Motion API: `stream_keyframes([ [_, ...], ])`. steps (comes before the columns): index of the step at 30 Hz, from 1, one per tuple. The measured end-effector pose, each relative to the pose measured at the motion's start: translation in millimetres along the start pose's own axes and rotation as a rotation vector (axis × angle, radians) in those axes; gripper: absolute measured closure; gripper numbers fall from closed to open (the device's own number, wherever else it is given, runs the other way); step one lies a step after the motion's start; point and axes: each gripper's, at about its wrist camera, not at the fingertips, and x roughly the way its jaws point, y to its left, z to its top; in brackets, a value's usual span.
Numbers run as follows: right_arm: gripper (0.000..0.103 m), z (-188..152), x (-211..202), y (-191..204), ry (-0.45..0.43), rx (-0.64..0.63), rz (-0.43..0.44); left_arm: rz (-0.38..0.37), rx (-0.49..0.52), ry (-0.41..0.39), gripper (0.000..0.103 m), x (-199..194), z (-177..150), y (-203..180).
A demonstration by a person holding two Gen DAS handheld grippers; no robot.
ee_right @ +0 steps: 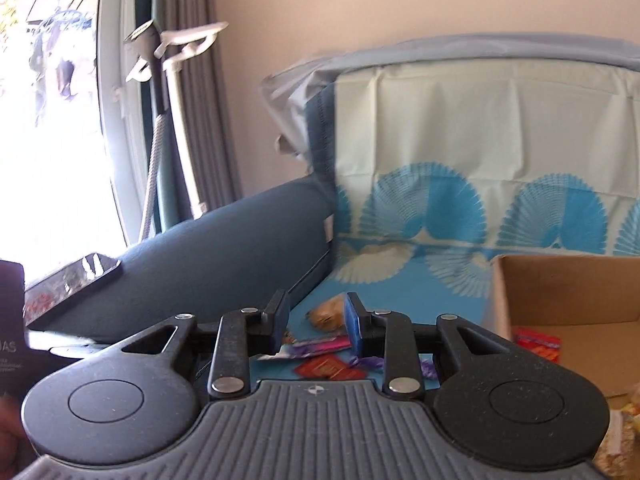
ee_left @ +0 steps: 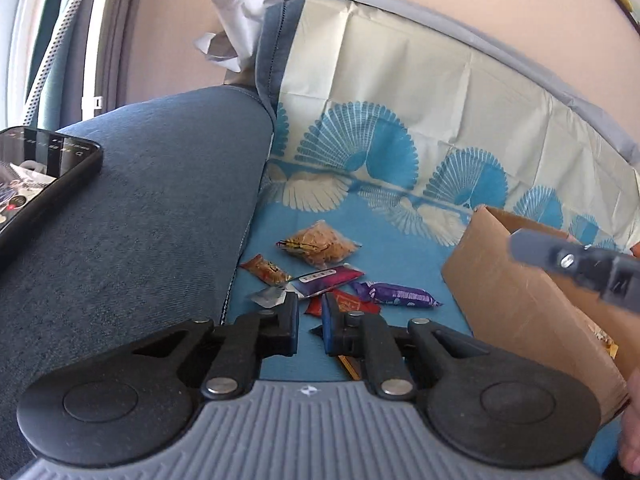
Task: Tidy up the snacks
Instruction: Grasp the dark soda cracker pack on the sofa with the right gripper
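Your left gripper point(ee_left: 311, 322): fingers parted, gripping nothing, held over the near end of the snack pile.

Your right gripper point(ee_right: 316, 326): fingers likewise apart, nothing between them; in the left view its blurred body enters at 3 o'clock, over the box.

Snacks, on the blue fan-print cloth point(ee_left: 392, 160):
- clear bag of golden crisps point(ee_left: 320, 242), at 12 o'clock of the pile;
- orange wrapped sweet point(ee_left: 266, 269), at 10 o'clock;
- purple-and-pink sachet point(ee_left: 326, 280), label too small to read;
- purple wrapped bar point(ee_left: 404, 295), at 3 o'clock, print illegible;
- red packet point(ee_left: 348, 304), partly hidden by your left fingertips.

Cardboard box point(ee_left: 516, 300): at 3 o'clock of the pile, open; a red packet inside point(ee_right: 536, 344), other contents cut off by the frame.

Phone point(ee_left: 36, 184): lying on the sofa arm point(ee_left: 160, 200) at 9 o'clock, screen lit, text unreadable.

Dark card at the right view's left edge point(ee_right: 12, 328): letters "AS" show, the rest cut off.

Open cloth lies between pile and box.
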Motion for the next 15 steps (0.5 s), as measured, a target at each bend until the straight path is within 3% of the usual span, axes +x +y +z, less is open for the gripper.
stream_keyframes([
  [3, 0.070, -18.2, 29.9, 18.0, 0.112, -0.043, 0.004, -0.005, -0.031, -0.001, 0.090, -0.1, 0.3, 4.6],
  [6, 0.057, -35.5, 60.6, 21.8, 0.223, -0.048, -0.032, -0.002, -0.005, 0.000, 0.089, 1.7, 0.3, -5.3],
  [10, 0.052, -55.3, 86.3, 19.1, 0.321, -0.048, -0.077, 0.003, 0.006, 0.007, 0.089, 4.8, -1.5, -7.0],
  [12, 0.045, -61.5, 94.5, 18.8, 0.346, -0.058, -0.088, 0.007, 0.013, 0.013, 0.089, 6.2, -1.3, -7.8],
  [14, 0.031, -69.0, 104.3, 18.2, 0.388, -0.067, -0.081, 0.010, 0.018, 0.020, 0.088, 7.6, -1.5, -8.8],
  [15, 0.031, -71.8, 108.6, 18.5, 0.416, -0.066, -0.070, 0.010, 0.021, 0.023, 0.087, 8.0, -1.5, -9.2],
])
